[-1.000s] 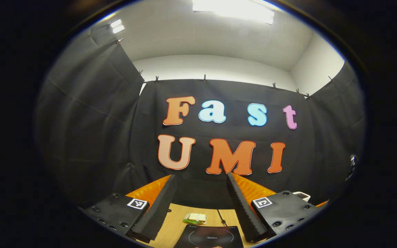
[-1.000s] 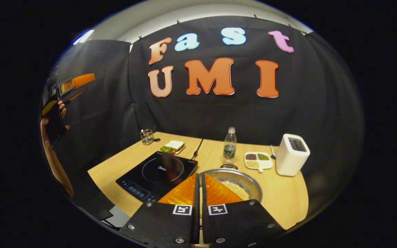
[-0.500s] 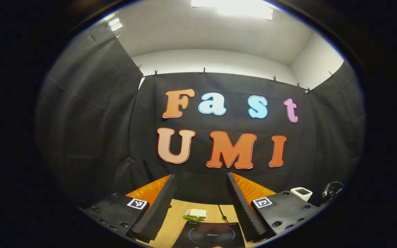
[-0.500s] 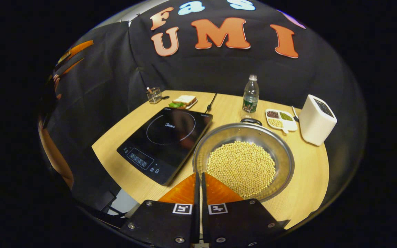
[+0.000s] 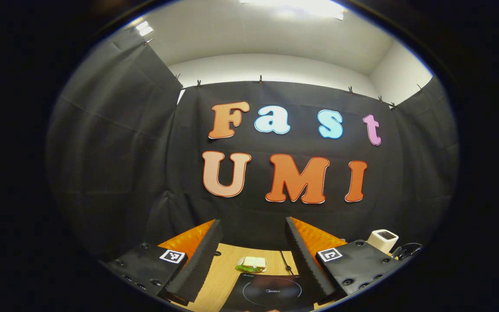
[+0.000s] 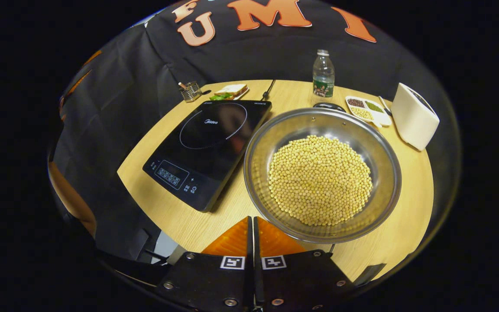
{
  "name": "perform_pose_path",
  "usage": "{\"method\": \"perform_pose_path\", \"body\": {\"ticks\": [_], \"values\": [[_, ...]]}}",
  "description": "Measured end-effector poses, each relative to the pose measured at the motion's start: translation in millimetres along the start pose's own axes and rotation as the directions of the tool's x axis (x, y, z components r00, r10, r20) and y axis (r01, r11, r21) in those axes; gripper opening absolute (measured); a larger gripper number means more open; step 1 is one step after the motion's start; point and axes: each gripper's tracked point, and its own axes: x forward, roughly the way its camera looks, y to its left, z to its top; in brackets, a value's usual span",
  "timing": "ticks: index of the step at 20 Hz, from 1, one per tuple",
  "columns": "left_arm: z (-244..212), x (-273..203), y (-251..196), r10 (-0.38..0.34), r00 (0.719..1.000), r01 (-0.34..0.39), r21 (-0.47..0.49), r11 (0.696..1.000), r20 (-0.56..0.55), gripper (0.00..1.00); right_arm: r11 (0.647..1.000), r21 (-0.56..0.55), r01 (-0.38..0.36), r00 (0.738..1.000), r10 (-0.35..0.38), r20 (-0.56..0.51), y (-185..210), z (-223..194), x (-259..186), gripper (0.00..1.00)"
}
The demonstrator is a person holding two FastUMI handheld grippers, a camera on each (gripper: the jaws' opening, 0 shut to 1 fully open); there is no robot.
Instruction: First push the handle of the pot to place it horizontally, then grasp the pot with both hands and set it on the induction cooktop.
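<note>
**Colleague:** What has just changed on your side?

**Me:** I have tipped the right gripper (image 6: 253,225) down over the worktop (image 6: 271,93). A second ago its view took in mostly the booth wall; now the pot (image 6: 322,174) sits square under it. The fingers are clenched together, blade-like, with nothing between them, hanging just off the pot's near rim. To me that is the pose for the push.

**Colleague:** And the left?

**Me:** The left gripper (image 5: 251,236) has barely moved, only dipped a little. Its fingers are released, spread wide and empty, held well above the induction cooktop (image 6: 209,147). It waits for the two-handed lift.

**Colleague:** Where is the pot against the cooktop?

**Me:** Just beside the cooktop's right edge, on the bare wood, not on the glass. So neither step looks done.

**Colleague:** How does the pot look?

**Me:** Wide, shallow, shiny steel, heaped with pale soybeans (image 6: 320,180). One dark handle (image 6: 328,105) pokes out at the rim farthest from me, toward the water bottle (image 6: 323,73). I cannot make out a near handle; my own fingers hide that stretch. With that load I judge it heavy and ready to spill if tilted.
</note>
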Motion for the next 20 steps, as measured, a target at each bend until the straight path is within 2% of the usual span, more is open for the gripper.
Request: {"method": "perform_pose_path", "body": {"ticks": [3, 5, 7, 13, 14, 15, 16, 18, 20], "values": [[-4.4, 1.4, 0.7, -0.001, 1.0, 0.001, 0.003, 1.0, -0.011, 0.98, 0.999, 0.03, -0.01, 0.999, 0.011, -0.039, -1.8, -7.8, 11.4, 0.0], [-5.0, 1.2, 0.7, -0.001, 1.0, 0.001, 0.007, 1.0, -0.016, 0.98, 0.996, 0.081, -0.041, 0.997, 0.046, -0.065, 2.8, -10.9, 16.7, 0.0], [-6.6, 0.4, -0.4, 0.0, 1.0, 0.0, 0.014, 1.0, -0.021, 0.98, 0.995, 0.089, -0.034, 0.996, 0.041, -0.082, -3.4, -14.7, 20.0, 0.0], [-10.7, 1.5, -5.7, -0.005, 0.999, 0.006, 0.023, 1.0, -0.032, 0.98, 0.992, 0.12, -0.039, 0.995, 0.049, -0.085, -8.4, -17.4, 20.7, 0.0], [-11.8, 2.5, -7.3, -0.008, 0.999, 0.009, 0.026, 1.0, -0.033, 0.95, 0.991, 0.129, -0.046, 0.995, 0.057, -0.087, -9.4, -17.6, 19.9, 0.0], [-11.3, 2.6, -9.4, -0.011, 0.999, 0.012, 0.027, 1.0, -0.034, 0.98, 0.987, 0.151, -0.051, 0.994, 0.065, -0.09, -10.9, -18.6, 19.3, 0.0], [-12.1, 2.4, -10.8, -0.016, 0.999, 0.017, 0.026, 1.0, -0.036, 0.95, 0.985, 0.164, -0.051, 0.994, 0.067, -0.091, -14.8, -19.2, 17.9, 0.0], [-13.7, 4.0, -17.0, -0.031, 0.999, 0.031, 0.024, 0.999, -0.038, 0.98, 0.987, 0.156, -0.029, 0.995, 0.043, -0.089, -28.2, -23.1, 12.9, 0.0], [-12.4, 6.9, -20.0, -0.039, 0.999, 0.04, 0.024, 0.999, -0.037, 0.93, 0.992, 0.128, 0.012, 0.996, -0.001, -0.084, -43.7, -26.7, 9.0, 0.0]]}}
